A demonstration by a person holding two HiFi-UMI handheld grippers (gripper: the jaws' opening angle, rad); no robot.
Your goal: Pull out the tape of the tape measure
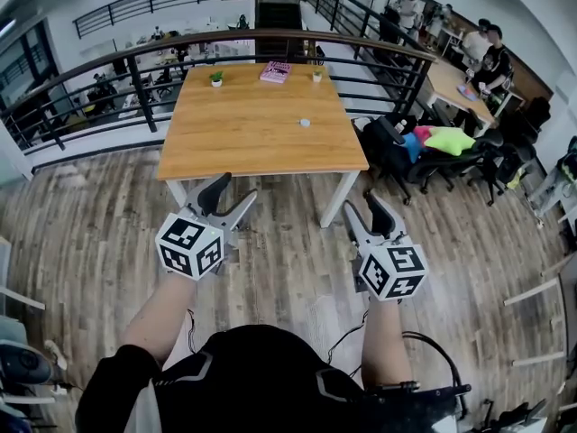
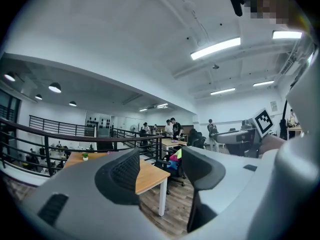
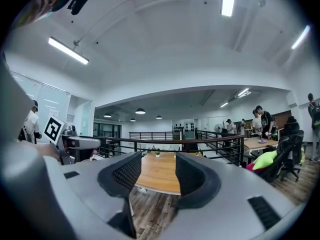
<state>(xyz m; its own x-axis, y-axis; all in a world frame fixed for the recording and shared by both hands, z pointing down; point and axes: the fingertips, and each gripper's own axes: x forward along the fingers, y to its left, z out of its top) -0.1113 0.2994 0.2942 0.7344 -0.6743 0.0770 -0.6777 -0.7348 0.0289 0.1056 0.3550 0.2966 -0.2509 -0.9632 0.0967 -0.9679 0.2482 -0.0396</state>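
Wood-plank flooring spreads around a rectangular table with a smooth light-wood top and white legs, which stands ahead of you. Two tiny pots sit near the table's far edge. The left pot holds a green plant; what is in the right pot is too small to tell. A flat pink book lies between them. The tape measure, a small pale round thing, lies alone on the table right of centre, well apart from both of your grippers.

A black metal railing with a wooden handrail curves round the table's far and left sides. Dark office chairs, one carrying a lime-green cushion, crowd the table's right side. The table's near edge faces bare floor.

You hold the left gripper short of the table's near-left corner, jaws spread, nothing between its black ribbed pads. The right gripper hangs off the table's near-right corner, jaws also apart and empty. Each carries a white cube printed with black square markers.
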